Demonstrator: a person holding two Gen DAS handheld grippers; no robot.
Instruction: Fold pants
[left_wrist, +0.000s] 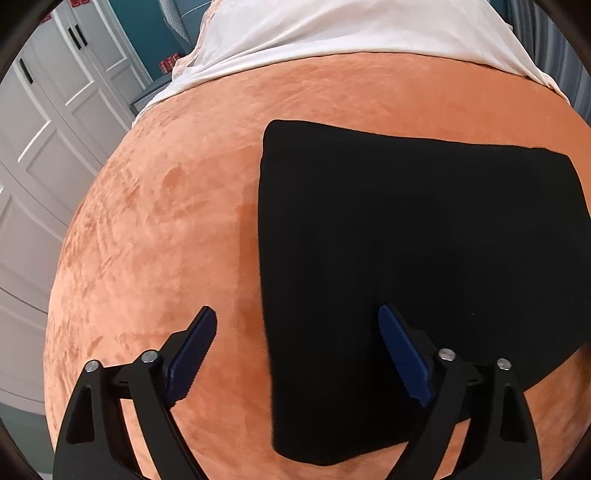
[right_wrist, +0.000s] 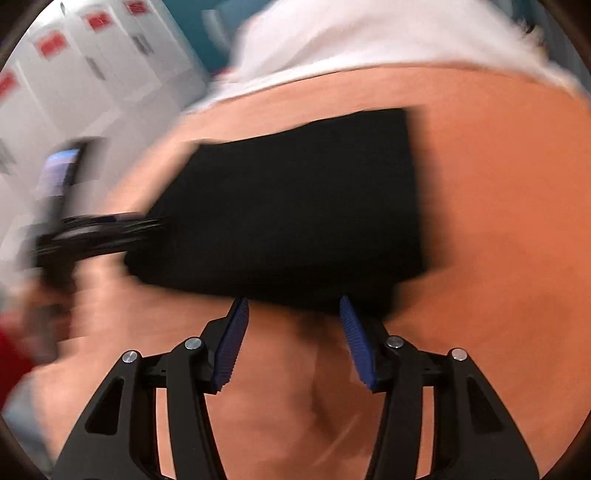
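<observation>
The black pants (left_wrist: 417, 266) lie folded into a flat rectangle on the orange velvet bed cover (left_wrist: 166, 221). My left gripper (left_wrist: 297, 325) is open and empty, hovering over the left edge of the pants near their front corner. In the right wrist view, which is blurred by motion, the pants (right_wrist: 295, 206) lie ahead and my right gripper (right_wrist: 293, 314) is open and empty, its fingertips at the near edge of the fabric. The left gripper (right_wrist: 96, 232) shows there as a dark blur at the pants' left side.
A white sheet (left_wrist: 332, 33) covers the far end of the bed. White panelled wardrobe doors (left_wrist: 44, 140) stand to the left, beyond the bed's edge. The orange cover (right_wrist: 498, 221) extends to the right of the pants.
</observation>
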